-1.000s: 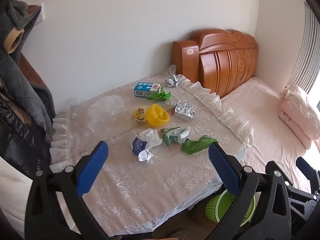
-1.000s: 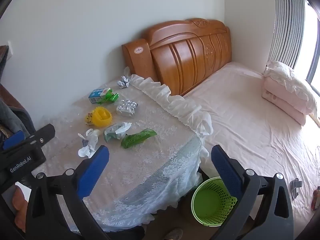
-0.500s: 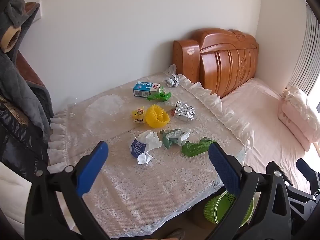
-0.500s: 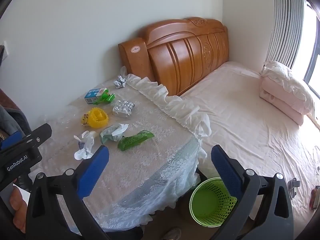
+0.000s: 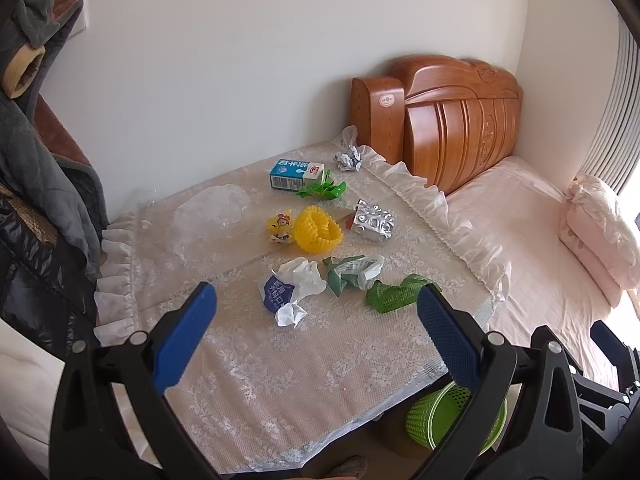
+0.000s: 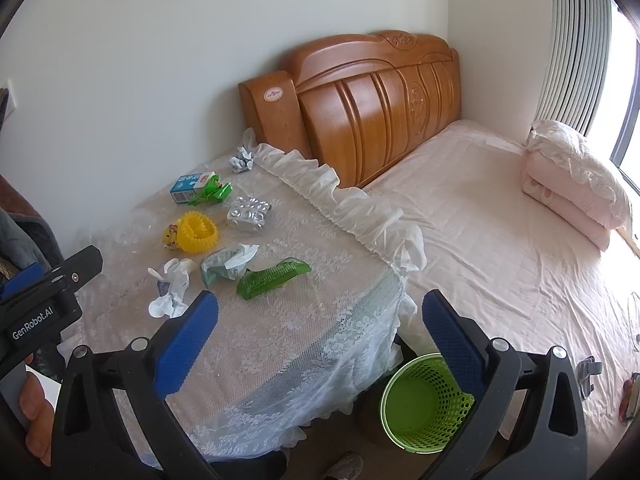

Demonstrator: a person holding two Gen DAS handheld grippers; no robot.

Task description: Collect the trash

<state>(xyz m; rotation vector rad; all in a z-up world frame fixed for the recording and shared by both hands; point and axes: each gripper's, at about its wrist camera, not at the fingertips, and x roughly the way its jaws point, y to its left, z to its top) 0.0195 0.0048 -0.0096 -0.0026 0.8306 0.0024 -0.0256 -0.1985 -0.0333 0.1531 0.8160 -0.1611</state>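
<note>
Trash lies on a lace-covered table (image 5: 280,368): crumpled white tissue (image 5: 294,290), a green-white wrapper (image 5: 352,270), a crushed green bottle (image 5: 394,296), a foil blister pack (image 5: 374,224), a blue carton (image 5: 292,174) and a foil ball (image 5: 348,158). They also show in the right wrist view, with the green bottle (image 6: 272,278) nearest. A green mesh bin (image 6: 424,404) stands on the floor by the table's corner. My left gripper (image 5: 312,336) is open above the table's near part. My right gripper (image 6: 320,340) is open above the table corner. Both are empty.
A yellow spiky ring (image 5: 318,234) with a small yellow toy (image 5: 278,228) and clear plastic (image 5: 208,212) lie on the table. A bed (image 6: 500,220) with a wooden headboard (image 6: 372,96) stands to the right. Dark clothes (image 5: 36,184) hang at the left.
Both grippers have drawn back and up a little, so the table and trash look slightly farther and more of the green bin shows. Both stay open.
</note>
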